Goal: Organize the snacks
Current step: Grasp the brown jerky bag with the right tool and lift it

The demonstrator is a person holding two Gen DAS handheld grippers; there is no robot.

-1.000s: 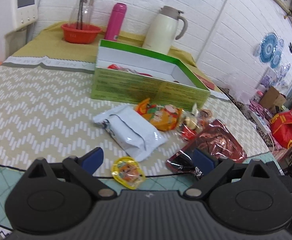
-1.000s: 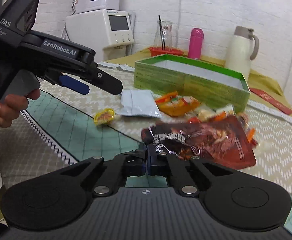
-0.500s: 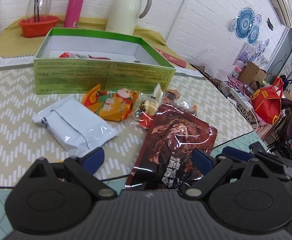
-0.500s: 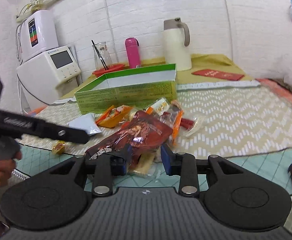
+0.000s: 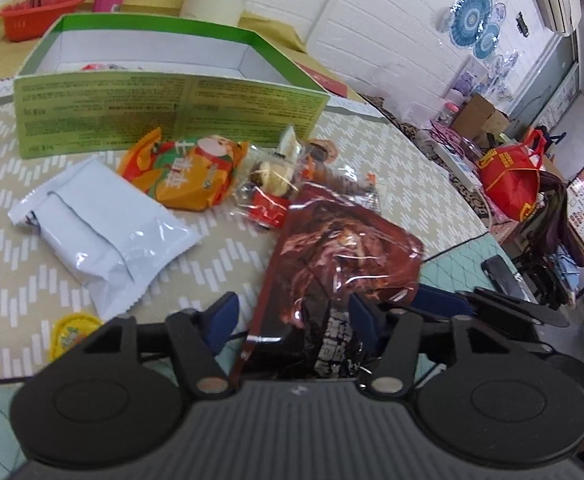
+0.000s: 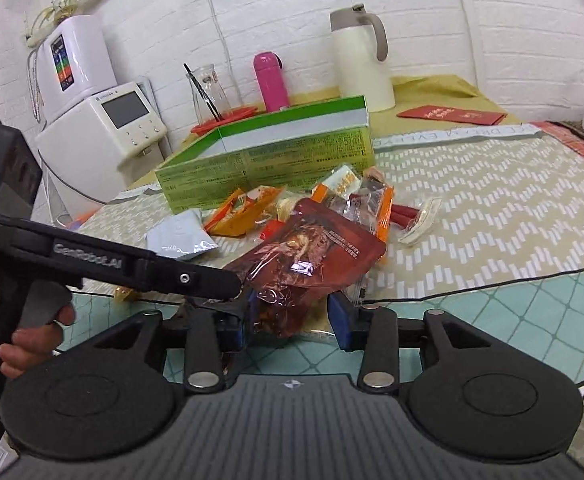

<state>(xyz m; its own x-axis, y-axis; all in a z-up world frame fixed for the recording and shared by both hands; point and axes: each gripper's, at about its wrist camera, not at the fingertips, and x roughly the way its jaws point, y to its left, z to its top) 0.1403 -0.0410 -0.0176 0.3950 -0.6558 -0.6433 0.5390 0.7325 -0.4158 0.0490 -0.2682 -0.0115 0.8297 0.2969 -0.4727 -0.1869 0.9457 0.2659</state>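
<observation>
- Left wrist view: the left gripper (image 5: pixel 292 314) has its fingers spread wide around the near end of the dark red snack pouch (image 5: pixel 344 248), which lies on the table (image 5: pixel 8 240) before the green box (image 5: pixel 172 110).
- Right gripper (image 6: pixel 292 316), fingers also wide, straddles the same pouch without pinching it.
- Risk: both grippers crowd one slippery foil edge, so they might collide or shove the pouch into the neighbouring packets.

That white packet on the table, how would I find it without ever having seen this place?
Start at the open green box on the zigzag tablecloth. Just in front of it, beside the orange snack bag, lies the white packet, the only plain, pictureless wrapper there.
</observation>
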